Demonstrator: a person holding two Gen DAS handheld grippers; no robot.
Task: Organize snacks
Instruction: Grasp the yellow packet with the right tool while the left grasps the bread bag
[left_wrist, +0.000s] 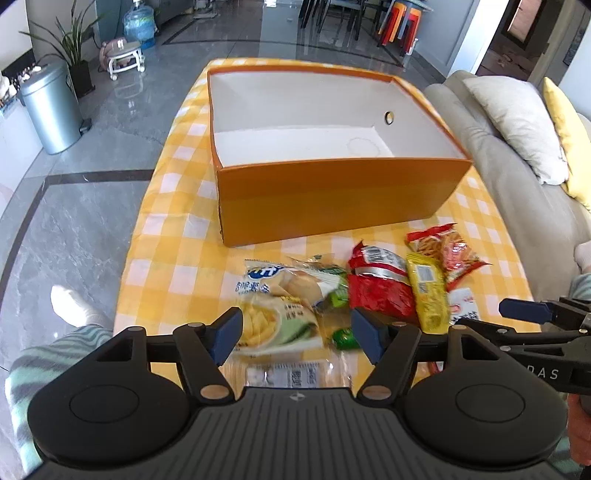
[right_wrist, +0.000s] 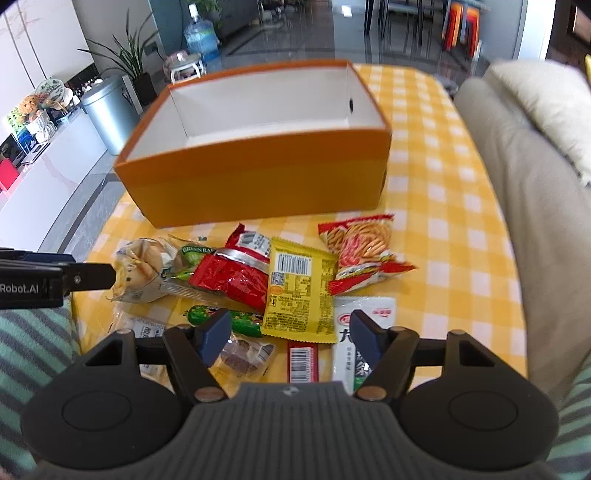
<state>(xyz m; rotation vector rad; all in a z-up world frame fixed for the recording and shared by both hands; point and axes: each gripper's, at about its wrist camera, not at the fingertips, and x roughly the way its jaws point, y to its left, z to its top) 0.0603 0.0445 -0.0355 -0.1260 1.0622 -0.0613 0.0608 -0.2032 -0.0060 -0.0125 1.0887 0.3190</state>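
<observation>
Left tool (left_wrist: 297, 334) spread, over pale chip bag (left_wrist: 280, 314), gripping nothing. Snack pile (right_wrist: 258, 280) on table (right_wrist: 443, 192), just in front of orange box (right_wrist: 255, 181). Right tool (right_wrist: 290, 338) spread, above yellow packet (right_wrist: 299, 295).

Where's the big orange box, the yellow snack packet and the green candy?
orange box (right_wrist: 258, 184): right wrist view, on its front wall.
yellow snack packet (right_wrist: 295, 291): right wrist view, middle of its printed back.
green candy (right_wrist: 243, 321): right wrist view, on its wrapper.
</observation>
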